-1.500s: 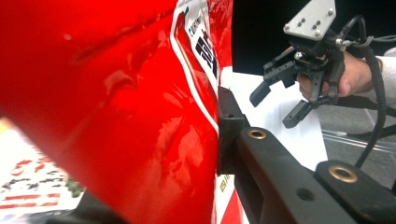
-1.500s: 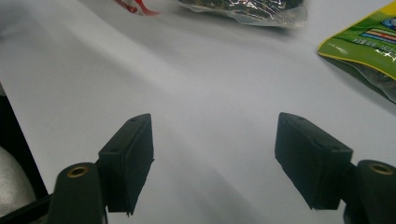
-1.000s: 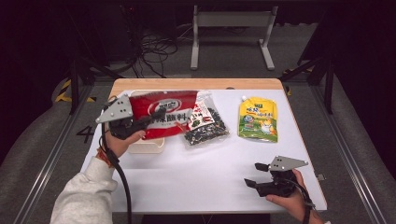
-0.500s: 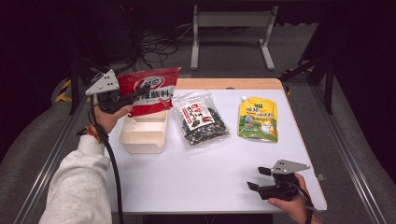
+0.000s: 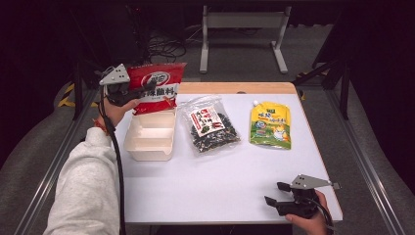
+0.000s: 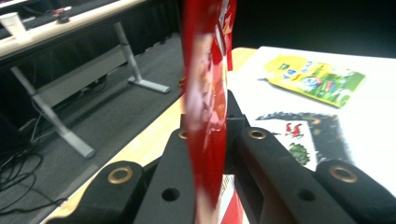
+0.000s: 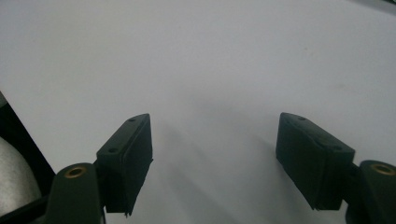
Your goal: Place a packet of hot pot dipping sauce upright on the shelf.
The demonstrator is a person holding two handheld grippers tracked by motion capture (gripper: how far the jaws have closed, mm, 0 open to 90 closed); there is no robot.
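L tongs [image 5: 147, 91] clenched on 1 red bag [image 5: 159, 88] | R tongs [image 5: 275, 194] released | 1 tray [image 5: 149, 142] | 2 pouches on table [image 5: 220, 181]

A glossy red snack bag [image 5: 157, 87] carries white lettering. Right of it, a clear pouch of black seeds [image 5: 209, 130] bears a red-white label. Beyond lies a yellow-green spouted pouch [image 5: 270, 125].
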